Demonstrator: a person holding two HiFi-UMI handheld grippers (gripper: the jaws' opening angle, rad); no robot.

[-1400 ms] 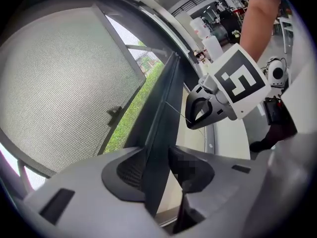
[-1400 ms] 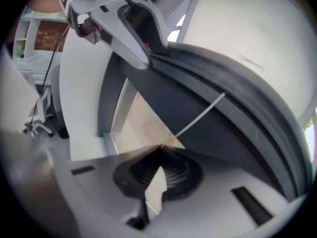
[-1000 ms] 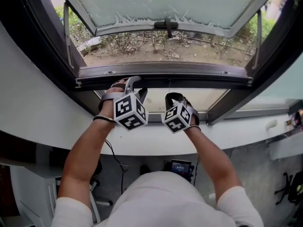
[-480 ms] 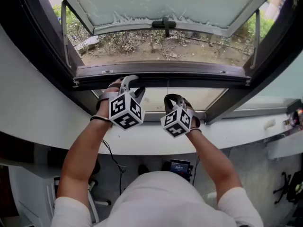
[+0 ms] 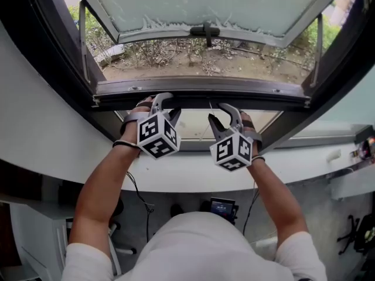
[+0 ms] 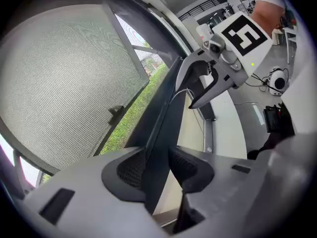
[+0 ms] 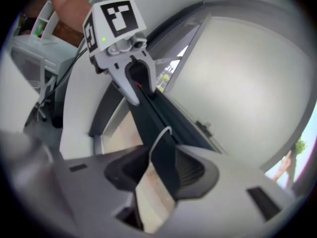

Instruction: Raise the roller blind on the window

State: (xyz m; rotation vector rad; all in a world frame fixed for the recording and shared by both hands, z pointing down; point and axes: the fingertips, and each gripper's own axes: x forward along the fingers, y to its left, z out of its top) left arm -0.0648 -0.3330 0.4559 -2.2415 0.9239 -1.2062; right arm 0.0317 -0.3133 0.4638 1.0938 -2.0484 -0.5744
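Across the open window [image 5: 205,4], the roller blind's dark rail [image 5: 258,95] runs level, passing through both claws. With only one end pinched, I judge the rail could tip as I lift, and the blind would then roll up crooked. The thin white cord [image 7: 157,140] looped beside my right claw [image 7: 159,168] could also snag there. My left claw [image 6: 157,163] is clamped on the rail, pads pressing both faces. My right claw's jaws have just been opening and stand about halfway, the rail between them but ungripped.
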